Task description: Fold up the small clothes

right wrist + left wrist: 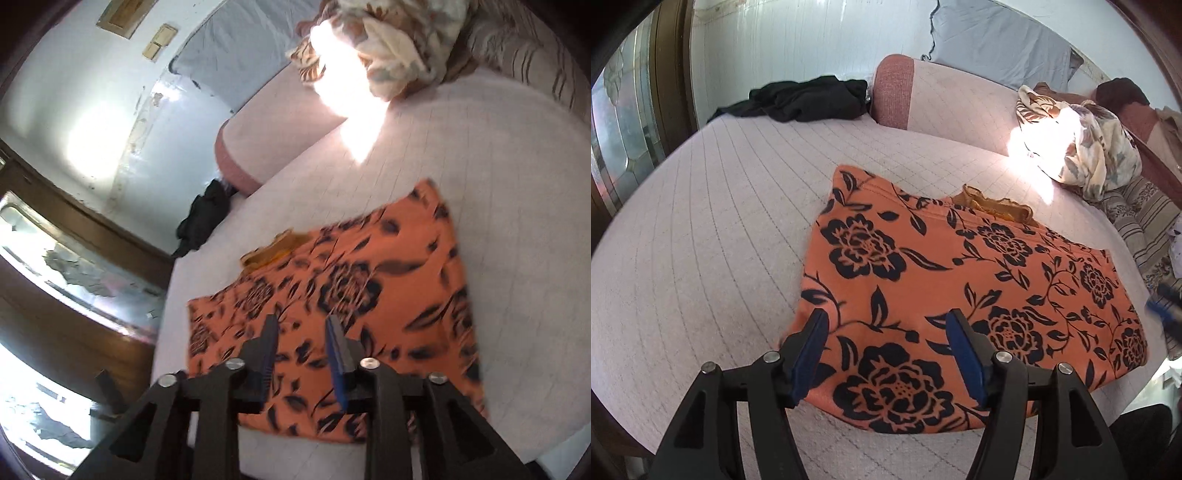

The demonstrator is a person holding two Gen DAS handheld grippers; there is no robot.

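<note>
Garment: we see an orange cloth (pixel 979 295) with dark flower print, lying spread and mostly flat on the bed (pixel 701 240); a mustard-yellow frilled edge (pixel 993 206) shows at its far side.
Bed: covered in a pale quilted sheet with a grid of stitched lines; a pink bolster (pixel 945 99) lies along the far end.
Left gripper (pixel 886 317): we look along it at the near left part of the orange cloth; its jaws stand spread wide, the blue pads apart, with nothing pinched between them. We cannot tell whether the tips touch the fabric.
Right gripper (pixel 301 321): it is over the near edge of the cloth; its jaws stand partly apart and hold nothing. In the left wrist view it shows only as a blue blur at the right edge of the cloth.
Other clothes: a black garment (pixel 809 98) lies crumpled at the far left corner of the bed, well apart from the orange cloth; a cream floral bundle (pixel 1086 147) sits at the far right in bright sunlight.
Sharpness: the right wrist view is blurred.
</note>
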